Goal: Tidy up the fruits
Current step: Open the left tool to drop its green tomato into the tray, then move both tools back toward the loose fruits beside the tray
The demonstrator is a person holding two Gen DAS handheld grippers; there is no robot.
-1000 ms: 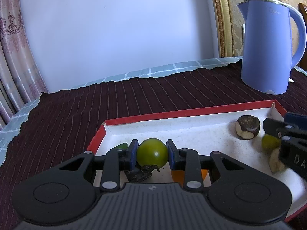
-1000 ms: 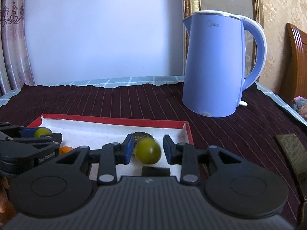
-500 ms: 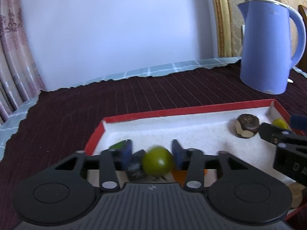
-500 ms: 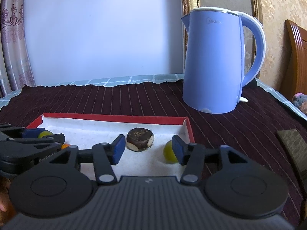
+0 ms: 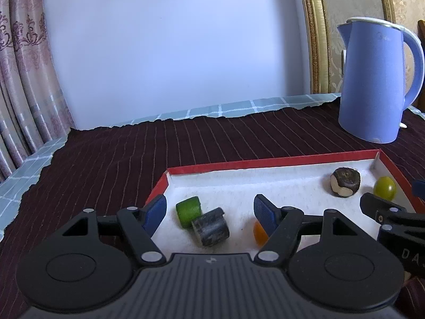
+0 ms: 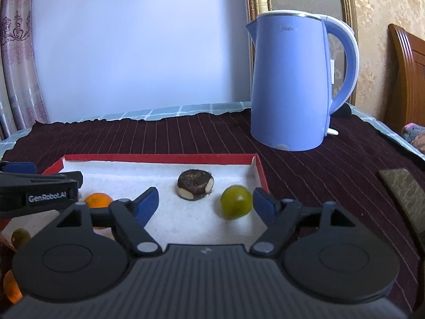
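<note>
A red-rimmed tray (image 5: 265,162) with a white floor lies on the dark cloth. My left gripper (image 5: 209,214) is open and empty above its left end. Between its fingers lie a green cylinder piece (image 5: 188,212) and a dark cylinder piece (image 5: 210,226); an orange fruit (image 5: 259,232) shows behind the right finger. My right gripper (image 6: 205,202) is open and empty over the tray's right end (image 6: 259,171). A green round fruit (image 6: 236,205) lies by its right finger, a brown chestnut-like piece (image 6: 195,184) beyond. Another green fruit (image 6: 20,236) sits low at the left.
A blue electric kettle (image 6: 292,85) stands on the cloth behind the tray's right end. An orange fruit (image 6: 97,201) lies mid-tray, another orange thing (image 6: 10,287) at the lower left edge. A flat dark object (image 6: 403,194) lies at the right. A wooden headboard (image 6: 406,79) stands far right.
Both grippers opened. The left let go of its green fruit and the right let go of its green fruit, which now rests on the tray floor. Both grippers drew back a little.
</note>
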